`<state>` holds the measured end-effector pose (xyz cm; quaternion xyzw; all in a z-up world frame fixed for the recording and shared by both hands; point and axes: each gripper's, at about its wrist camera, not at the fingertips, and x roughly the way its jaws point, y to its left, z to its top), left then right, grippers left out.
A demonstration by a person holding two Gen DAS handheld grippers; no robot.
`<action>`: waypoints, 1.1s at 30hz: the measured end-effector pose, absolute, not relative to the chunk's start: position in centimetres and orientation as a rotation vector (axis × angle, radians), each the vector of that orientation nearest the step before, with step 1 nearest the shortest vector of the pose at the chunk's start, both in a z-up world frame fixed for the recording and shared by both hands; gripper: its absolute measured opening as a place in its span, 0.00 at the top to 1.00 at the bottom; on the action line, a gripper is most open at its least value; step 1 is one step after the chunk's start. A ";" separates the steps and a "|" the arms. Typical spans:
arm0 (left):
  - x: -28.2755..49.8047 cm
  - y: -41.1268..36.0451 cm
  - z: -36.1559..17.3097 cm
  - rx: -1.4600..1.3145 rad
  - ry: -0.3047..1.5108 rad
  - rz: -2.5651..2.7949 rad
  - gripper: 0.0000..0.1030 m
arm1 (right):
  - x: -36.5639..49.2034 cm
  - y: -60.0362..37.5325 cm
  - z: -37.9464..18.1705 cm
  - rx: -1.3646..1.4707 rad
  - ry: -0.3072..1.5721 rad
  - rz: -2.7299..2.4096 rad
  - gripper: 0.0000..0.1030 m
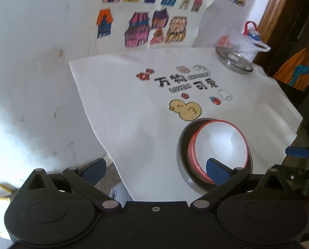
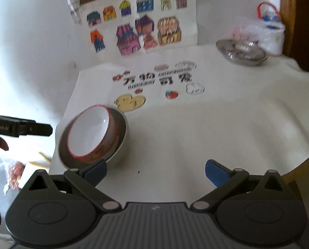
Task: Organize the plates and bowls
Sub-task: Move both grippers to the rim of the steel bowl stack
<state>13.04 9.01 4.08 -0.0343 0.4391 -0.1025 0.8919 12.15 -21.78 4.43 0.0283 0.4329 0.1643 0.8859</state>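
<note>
Left wrist view: the left gripper (image 1: 155, 171) has its blue-padded fingers (image 1: 95, 171) spread wide, holding nothing. The left finger hangs past the edge of the surface (image 1: 121, 108), at 7 o'clock from its white cloth cover. The right finger overlaps the near rim of the bowl stack at 4 o'clock in the frame; contact cannot be confirmed. The stack consists of a white bowl with a red rim (image 1: 218, 145) nested inside a larger dark bowl (image 1: 183, 145), which stands on the cloth just below the printed yellow gourd figure (image 1: 184, 110). A glass dish (image 1: 233, 59) sits at 1 o'clock, near the far right corner, with a plastic bag (image 1: 252, 43) behind it.

Right wrist view: the left gripper's body enters at 9 o'clock, beside the stack. The nested bowls lie at 8 o'clock, the red-rimmed bowl tilted inside the dark bowl. The right gripper (image 2: 156, 171) is fully spread and empty; its left finger (image 2: 96, 171) overlaps the dark bowl's near rim, its right finger is over bare cloth. House drawings (image 2: 139, 25) hang on the wall at 12 o'clock.
</note>
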 end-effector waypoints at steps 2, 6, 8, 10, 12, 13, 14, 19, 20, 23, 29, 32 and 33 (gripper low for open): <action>13.6 9.1 4.0 -0.075 0.942 -0.205 0.01 | 12.7 -21.6 4.6 0.041 0.955 0.355 0.00; 14.9 9.1 3.9 -0.070 1.030 -0.193 0.01 | 13.9 -21.1 4.6 0.014 1.119 0.372 0.00; 15.6 9.3 3.8 -0.086 1.083 -0.193 0.01 | 14.4 -21.0 4.7 0.019 1.173 0.378 0.00; 16.4 9.7 3.7 -0.129 1.134 -0.180 0.01 | 15.2 -20.8 5.0 0.020 1.197 0.373 0.00; 17.3 10.2 3.5 -0.188 1.175 -0.163 0.01 | 16.0 -20.4 5.2 0.023 1.205 0.374 0.00; 17.7 10.4 3.3 -0.220 1.197 -0.156 0.01 | 16.3 -20.3 5.3 0.026 1.203 0.374 0.00; 18.0 10.4 3.2 -0.244 1.215 -0.148 0.01 | 16.7 -20.1 5.4 0.027 1.202 0.374 0.00; 19.2 10.3 2.2 -0.276 1.256 -0.117 0.01 | 18.8 -19.6 4.9 0.019 1.224 0.345 0.00; 19.4 10.4 2.1 -0.277 1.261 -0.113 0.01 | 19.2 -19.6 4.8 0.025 1.233 0.339 0.00; 20.1 10.4 1.7 -0.300 1.270 -0.109 0.01 | 19.9 -19.7 4.1 0.041 1.253 0.325 0.00; 21.1 10.1 1.6 -0.320 1.265 -0.102 0.01 | 20.7 -19.4 3.9 0.041 1.262 0.313 0.00; 21.3 9.9 1.6 -0.328 1.269 -0.104 0.01 | 21.2 -19.0 3.7 0.031 1.262 0.299 0.00; 21.3 9.7 1.5 -0.326 1.268 -0.104 0.01 | 21.3 -18.8 3.5 0.025 1.261 0.291 0.00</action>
